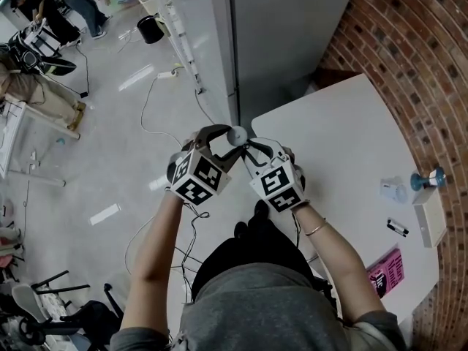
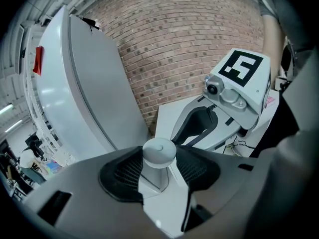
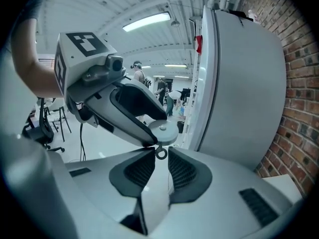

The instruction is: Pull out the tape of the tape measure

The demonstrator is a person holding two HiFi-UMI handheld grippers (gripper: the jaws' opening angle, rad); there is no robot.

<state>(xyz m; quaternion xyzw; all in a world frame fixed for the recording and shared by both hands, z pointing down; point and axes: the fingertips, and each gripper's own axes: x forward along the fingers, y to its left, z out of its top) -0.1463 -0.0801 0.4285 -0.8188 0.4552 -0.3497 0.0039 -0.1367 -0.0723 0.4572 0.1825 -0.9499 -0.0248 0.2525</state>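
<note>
Evidently the left claw (image 2: 159,158) clamps the tape measure (image 2: 159,151), a small smooth white disc, in the air left of the white worktop (image 1: 351,123). Its pull ring (image 3: 161,158) sits between the right claw's (image 3: 160,152) parted, ribbed pads. The step looks like catching the tab; next, pinch it and draw right.

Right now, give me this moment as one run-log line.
left gripper: shut on tape measure | right gripper: open, pull ring between tips | pull: not started
</note>
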